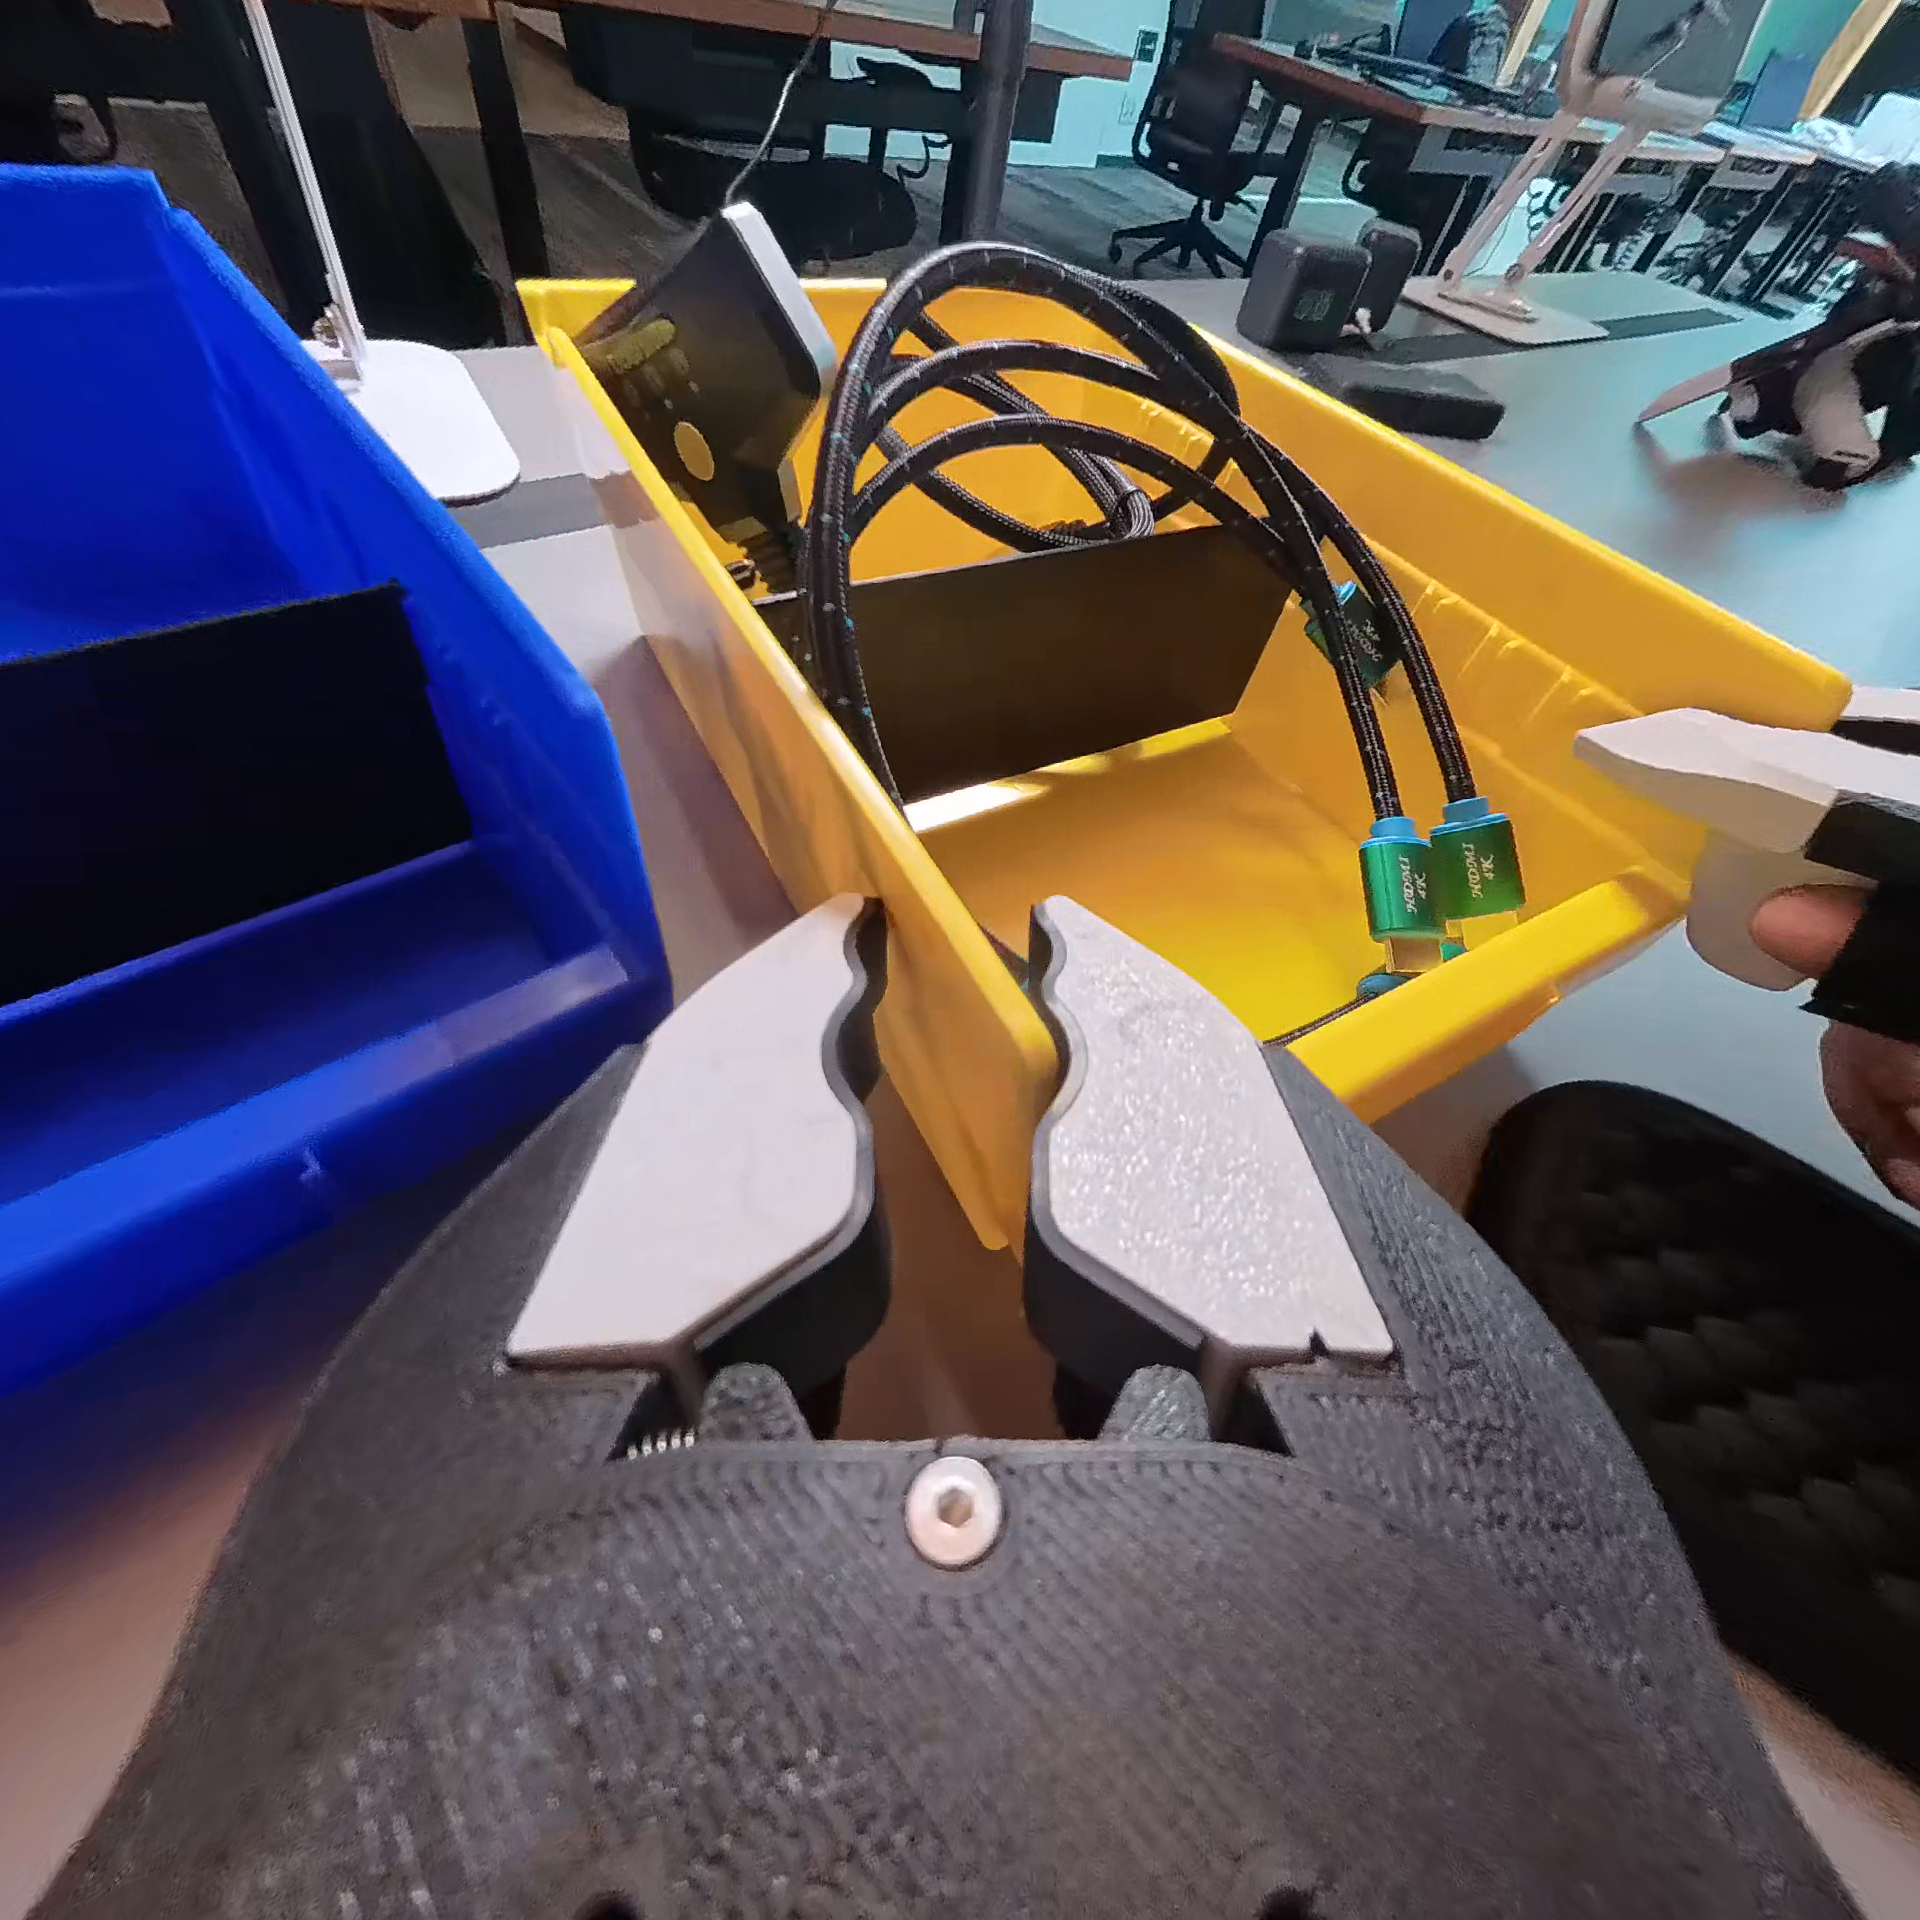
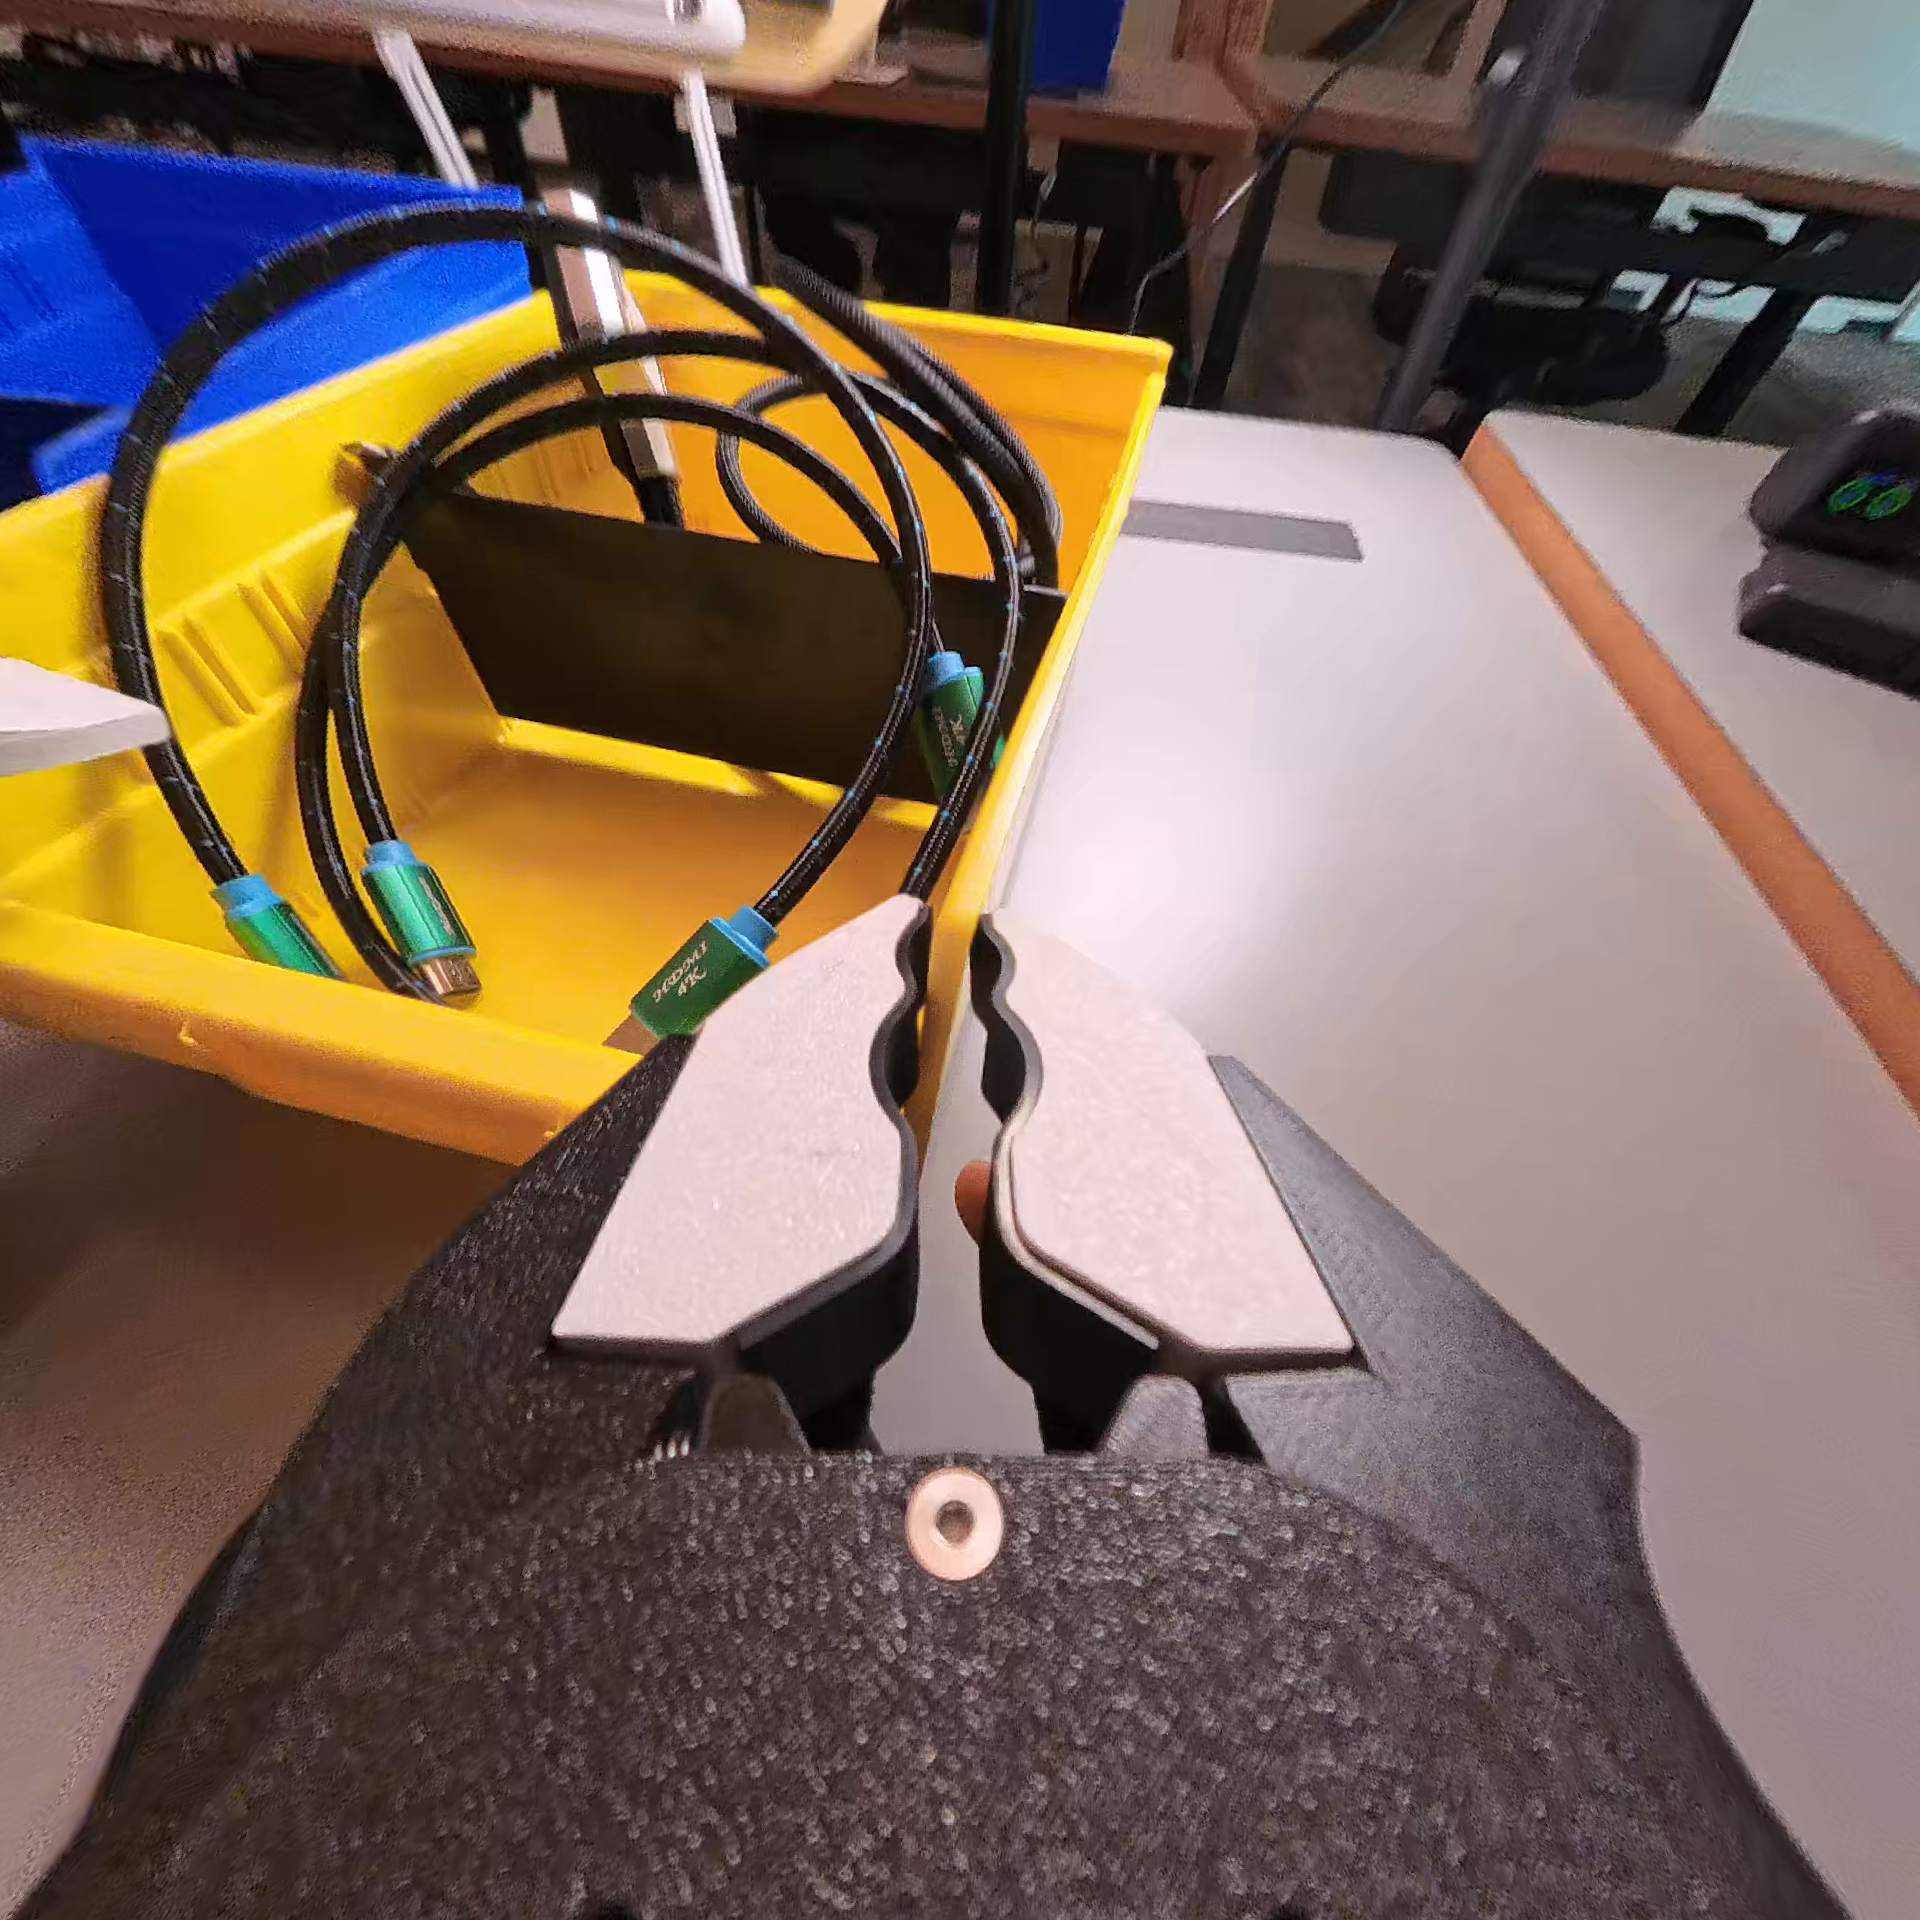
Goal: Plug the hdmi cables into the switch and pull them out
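A yellow bin (image 1: 1455, 582) holds several black braided HDMI cables (image 1: 1039, 343) with green plugs (image 1: 1439, 873). The switch (image 1: 717, 384), a black box with a silver edge, leans in the bin's far left corner behind a black divider (image 1: 1039, 655). My left gripper (image 1: 956, 914) is closed on the bin's left wall near the front corner. My right gripper (image 2: 951, 925) is closed on the bin's right wall (image 2: 1039, 727); it also shows in the left wrist view (image 1: 1714, 769). One green plug (image 2: 696, 977) lies just left of its fingers. The cables (image 2: 343, 623) loop over the divider (image 2: 675, 634).
A blue bin (image 1: 260, 935) stands close to the left of the yellow one. A white stand base (image 1: 426, 416) sits behind them. A black textured pad (image 1: 1714, 1299) lies at the front right. Small black devices (image 2: 1839, 520) sit on the grey table (image 2: 1351, 831) to the right.
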A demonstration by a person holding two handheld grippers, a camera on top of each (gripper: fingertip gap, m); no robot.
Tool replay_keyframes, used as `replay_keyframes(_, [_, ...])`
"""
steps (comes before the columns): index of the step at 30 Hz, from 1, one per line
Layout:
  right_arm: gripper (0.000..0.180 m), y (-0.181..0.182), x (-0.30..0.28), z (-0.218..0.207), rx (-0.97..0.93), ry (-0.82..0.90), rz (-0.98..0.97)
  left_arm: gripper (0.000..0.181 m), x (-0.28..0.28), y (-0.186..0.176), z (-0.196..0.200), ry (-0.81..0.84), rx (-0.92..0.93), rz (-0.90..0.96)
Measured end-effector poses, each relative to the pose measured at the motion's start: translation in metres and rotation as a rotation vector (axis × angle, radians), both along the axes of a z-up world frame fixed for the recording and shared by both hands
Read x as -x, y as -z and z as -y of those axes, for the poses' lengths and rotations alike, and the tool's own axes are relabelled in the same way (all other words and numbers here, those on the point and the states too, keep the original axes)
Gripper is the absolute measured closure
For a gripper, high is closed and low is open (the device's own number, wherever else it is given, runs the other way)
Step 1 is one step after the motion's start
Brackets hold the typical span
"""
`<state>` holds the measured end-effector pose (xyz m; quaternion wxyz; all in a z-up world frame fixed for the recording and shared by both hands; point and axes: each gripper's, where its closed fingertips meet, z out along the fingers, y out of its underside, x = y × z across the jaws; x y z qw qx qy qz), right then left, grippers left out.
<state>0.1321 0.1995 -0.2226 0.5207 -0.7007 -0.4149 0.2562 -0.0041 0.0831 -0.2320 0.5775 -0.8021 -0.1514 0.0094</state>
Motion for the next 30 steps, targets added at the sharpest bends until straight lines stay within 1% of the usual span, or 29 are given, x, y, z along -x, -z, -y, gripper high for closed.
replay_keyframes(2, [0.174,-0.018,-0.004,0.005,-0.019,0.005,-0.024,0.156,-0.001,-0.014,0.001,0.014,-0.004,-0.001])
replay_keyframes(4, [0.174,-0.043,-0.002,0.011,-0.052,-0.004,-0.054,0.156,0.000,-0.035,0.005,0.022,-0.019,-0.009])
replay_keyframes(9, [0.172,-0.123,0.018,0.040,-0.155,-0.072,-0.173,0.158,0.019,-0.107,0.030,-0.010,-0.100,-0.083])
replay_keyframes(13, [0.171,-0.173,0.059,0.078,-0.192,-0.177,-0.263,0.161,0.055,-0.166,0.072,-0.106,-0.163,-0.157])
replay_keyframes(16, [0.170,-0.194,0.101,0.117,-0.207,-0.271,-0.301,0.164,0.089,-0.198,0.119,-0.227,-0.192,-0.216])
replay_keyframes(19, [0.170,-0.200,0.144,0.158,-0.205,-0.357,-0.328,0.167,0.122,-0.213,0.173,-0.357,-0.195,-0.259])
replay_keyframes(22, [0.170,-0.196,0.185,0.200,-0.172,-0.443,-0.343,0.168,0.149,-0.211,0.226,-0.470,-0.176,-0.278])
replay_keyframes(26, [0.170,-0.171,0.232,0.252,-0.111,-0.547,-0.327,0.169,0.180,-0.190,0.290,-0.600,-0.140,-0.265])
replay_keyframes(30, [0.169,-0.127,0.268,0.293,-0.050,-0.624,-0.253,0.170,0.207,-0.152,0.338,-0.688,-0.085,-0.217])
